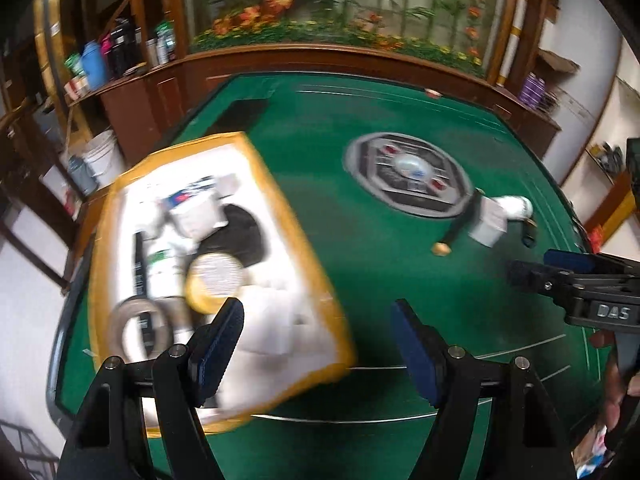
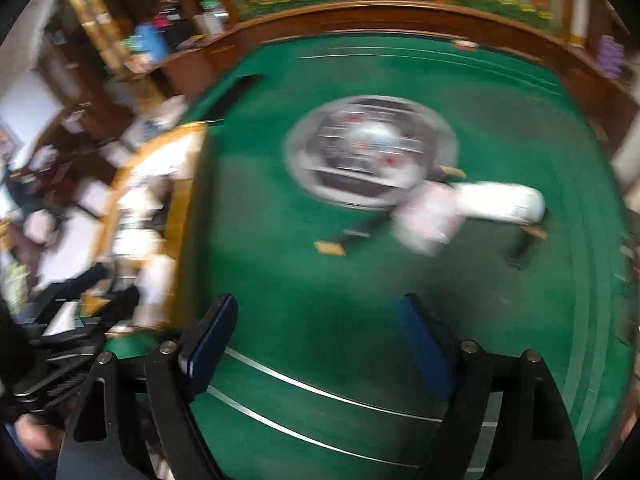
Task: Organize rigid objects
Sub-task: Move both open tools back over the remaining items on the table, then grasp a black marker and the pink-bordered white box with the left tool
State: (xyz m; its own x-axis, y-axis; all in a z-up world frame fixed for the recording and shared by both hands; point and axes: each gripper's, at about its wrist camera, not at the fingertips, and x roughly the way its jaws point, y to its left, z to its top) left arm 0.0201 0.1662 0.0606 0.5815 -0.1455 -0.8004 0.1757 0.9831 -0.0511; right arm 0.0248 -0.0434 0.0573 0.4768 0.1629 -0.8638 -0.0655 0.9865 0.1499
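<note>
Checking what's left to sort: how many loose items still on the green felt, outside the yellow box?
4, though blur may hide more: a black pen with gold cap, a white cup, a white bottle lying behind it, and a small dark item to the right.

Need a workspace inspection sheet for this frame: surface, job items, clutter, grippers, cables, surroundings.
Surface: green felt table with white lines and a round printed emblem.
Job's things: yellow-rimmed white tray at the left, holding a tape roll, a round yellow-edged tin and blurred white containers. Loose on the felt: white bottle, white box, black stick with a gold tip.
Clutter: small reddish item at the far edge, too blurred to identify.
Grippers: left gripper open, empty; right gripper open, empty.
Cables: nothing seen.
Surroundings: wooden shelves with bottles, flower mural, white bucket.
</note>
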